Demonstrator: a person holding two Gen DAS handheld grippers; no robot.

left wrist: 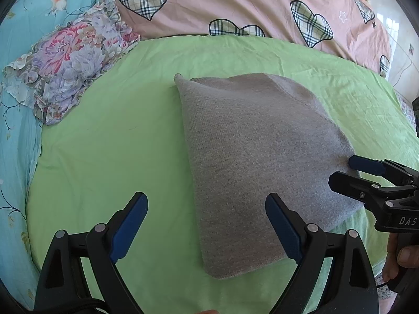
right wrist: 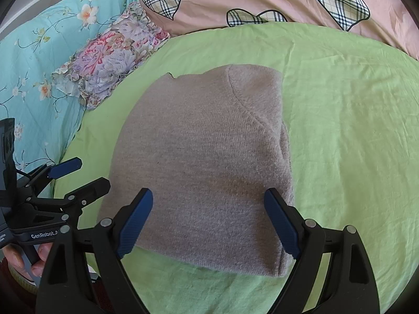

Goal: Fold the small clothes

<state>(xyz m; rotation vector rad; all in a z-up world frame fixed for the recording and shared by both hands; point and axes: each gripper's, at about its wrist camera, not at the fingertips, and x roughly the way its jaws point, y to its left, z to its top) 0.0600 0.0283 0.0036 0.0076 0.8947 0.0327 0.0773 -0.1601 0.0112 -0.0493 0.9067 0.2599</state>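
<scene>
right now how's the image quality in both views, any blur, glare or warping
Left wrist view: sharp, evenly daylit, no glare; fisheye bows the green sheet and darkens the corners. Right wrist view: equally sharp, the grey garment shows its knit clearly, only soft shadows, same curved edges.

The folded garment is plain grey knit. The sheet under it is light green. The quilt is pink with checked hearts. The small pillow has pink and lilac flowers. The cover is turquoise with small blossoms. Both grippers are black with blue pads.
</scene>
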